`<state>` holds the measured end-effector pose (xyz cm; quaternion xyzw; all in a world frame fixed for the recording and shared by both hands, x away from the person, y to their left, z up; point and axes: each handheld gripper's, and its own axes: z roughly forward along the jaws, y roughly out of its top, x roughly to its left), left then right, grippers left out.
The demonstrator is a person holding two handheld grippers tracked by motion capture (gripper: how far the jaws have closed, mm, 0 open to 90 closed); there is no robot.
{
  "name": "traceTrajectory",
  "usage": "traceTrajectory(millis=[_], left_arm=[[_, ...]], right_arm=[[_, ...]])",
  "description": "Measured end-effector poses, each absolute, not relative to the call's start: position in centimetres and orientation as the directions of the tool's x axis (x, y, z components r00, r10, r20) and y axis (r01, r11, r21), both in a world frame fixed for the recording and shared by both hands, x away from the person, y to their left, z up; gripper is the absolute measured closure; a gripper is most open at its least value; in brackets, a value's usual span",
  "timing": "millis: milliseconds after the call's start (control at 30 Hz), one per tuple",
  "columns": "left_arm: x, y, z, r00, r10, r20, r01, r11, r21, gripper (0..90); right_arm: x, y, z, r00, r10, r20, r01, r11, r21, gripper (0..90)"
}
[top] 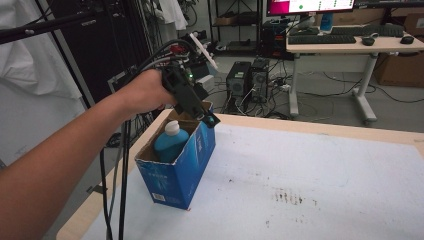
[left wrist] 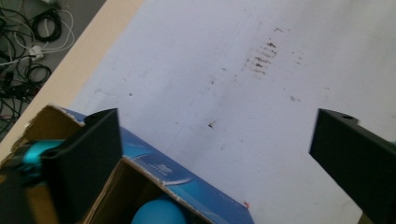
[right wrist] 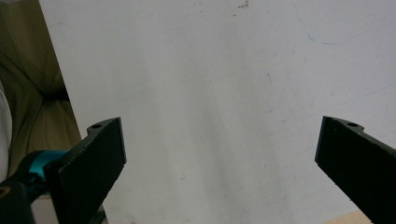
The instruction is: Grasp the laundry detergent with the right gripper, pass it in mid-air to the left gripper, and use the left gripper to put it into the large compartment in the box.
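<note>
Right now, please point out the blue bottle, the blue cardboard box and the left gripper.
blue bottle (top: 170,142): high view, on its blue shoulder below the white cap.
blue cardboard box (top: 192,167): high view, on its long printed side.
left gripper (top: 210,120): high view, at its jaw tips above the box rim.

Beyond the far edge of the table (top: 350,131), whose white top is rimmed in pale wood and speckled with dark marks, a grey floor (top: 400,112) carries loose cables (top: 280,90) and two computer towers (top: 248,79). A white-legged desk (top: 350,47) at the far right holds keyboards (top: 322,39), a mouse (top: 406,39) and a lit monitor (top: 310,6). Dark metal shelving (top: 235,22) stands behind, cardboard boxes (top: 400,70) sit beside the desk, and white cloth (top: 30,55) hangs on the left.
</note>
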<state>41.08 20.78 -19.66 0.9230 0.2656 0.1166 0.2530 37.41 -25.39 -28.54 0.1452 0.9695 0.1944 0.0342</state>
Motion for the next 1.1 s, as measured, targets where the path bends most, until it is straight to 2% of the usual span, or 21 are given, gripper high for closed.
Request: traceTrajectory(millis=[267,467,633,733,1100], left_arm=[[41.4,18.3,-19.6,0.844,0.528,0.096,0.409,-0.748,0.522,1.6],[41.5,15.4,-18.9,0.841,0.519,0.150,0.372,-0.758,0.535,1.6],[41.8,13.0,-19.0,0.884,0.447,0.136,0.313,-0.784,0.536,1.6],[42.1,11.9,-19.3,0.886,0.449,0.117,0.323,-0.777,0.541,1.6],[42.3,7.6,-21.8,0.938,0.334,0.092,0.254,-0.843,0.474,1.6]], right_arm=[[37.3,-25.5,-28.4,-0.954,0.298,-0.014,0.268,0.877,0.398,1.0],[37.3,-25.5,-28.4,-0.954,0.299,-0.015,0.268,0.876,0.401,0.9],[37.4,-25.4,-28.4,-0.953,0.303,-0.014,0.272,0.874,0.402,1.0],[37.5,-25.3,-28.4,-0.952,0.306,-0.014,0.275,0.873,0.403,0.9],[37.7,-25.1,-28.5,-0.951,0.308,-0.018,0.274,0.871,0.408,0.9]])
